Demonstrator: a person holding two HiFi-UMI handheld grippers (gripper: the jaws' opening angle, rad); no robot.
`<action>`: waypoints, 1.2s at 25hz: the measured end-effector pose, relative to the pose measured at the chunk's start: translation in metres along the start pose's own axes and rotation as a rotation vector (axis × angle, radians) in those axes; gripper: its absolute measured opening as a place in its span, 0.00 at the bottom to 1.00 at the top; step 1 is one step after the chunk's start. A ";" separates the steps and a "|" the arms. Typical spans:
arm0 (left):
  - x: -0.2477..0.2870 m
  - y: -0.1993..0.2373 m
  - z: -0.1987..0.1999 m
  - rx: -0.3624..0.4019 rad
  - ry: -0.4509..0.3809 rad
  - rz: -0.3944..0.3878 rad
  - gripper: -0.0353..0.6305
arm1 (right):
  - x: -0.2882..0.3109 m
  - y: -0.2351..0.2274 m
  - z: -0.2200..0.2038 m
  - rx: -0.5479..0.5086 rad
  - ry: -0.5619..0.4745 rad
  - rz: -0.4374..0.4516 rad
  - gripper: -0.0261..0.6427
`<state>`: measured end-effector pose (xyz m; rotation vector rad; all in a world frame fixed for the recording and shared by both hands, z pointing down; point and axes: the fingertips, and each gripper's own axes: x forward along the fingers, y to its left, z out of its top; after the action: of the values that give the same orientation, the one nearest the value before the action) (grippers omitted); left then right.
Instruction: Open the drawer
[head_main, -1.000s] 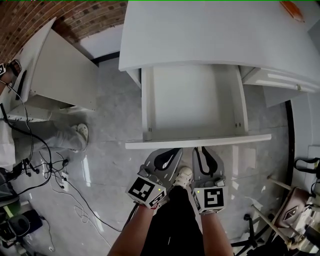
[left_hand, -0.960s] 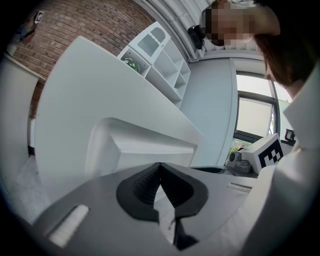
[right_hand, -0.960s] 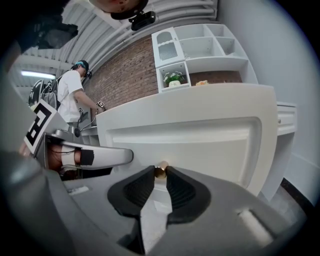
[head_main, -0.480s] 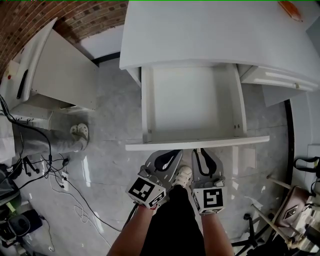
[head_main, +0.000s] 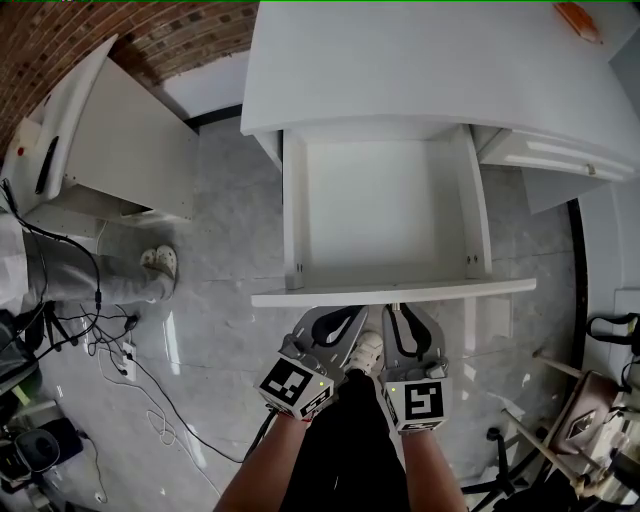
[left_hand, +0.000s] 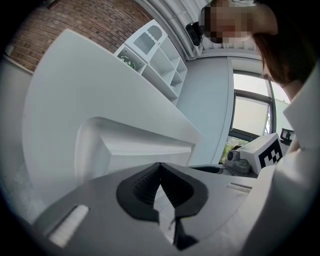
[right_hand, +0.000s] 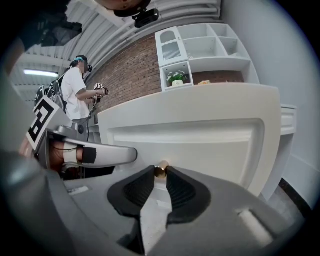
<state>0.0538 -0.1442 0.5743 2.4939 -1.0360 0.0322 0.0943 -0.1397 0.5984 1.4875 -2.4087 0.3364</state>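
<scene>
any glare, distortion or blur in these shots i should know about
Head view: fisheye bends the desk edges, glossy floor shows glare patches. Left gripper view: window bright and washed out, corners dark. Right gripper view: knob reasonably sharp, the near jaws slightly soft.

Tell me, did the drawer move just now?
Yes. The drawer has slid a little further out from under the desk top, with the right gripper on its knob.

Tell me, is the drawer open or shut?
Open: the drawer stands pulled out from under the desk top, its bare inside visible from above.
</scene>
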 end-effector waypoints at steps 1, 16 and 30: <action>-0.001 -0.001 0.000 0.001 0.001 -0.001 0.06 | -0.001 0.001 0.000 -0.001 0.001 -0.001 0.15; -0.010 -0.012 -0.006 0.005 0.003 -0.011 0.06 | -0.015 0.007 -0.006 0.001 0.005 -0.007 0.15; -0.031 -0.010 0.014 0.050 -0.009 0.014 0.06 | -0.028 0.001 0.017 0.002 -0.044 -0.017 0.16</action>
<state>0.0364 -0.1232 0.5520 2.5341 -1.0686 0.0525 0.1029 -0.1221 0.5723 1.5311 -2.4282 0.3064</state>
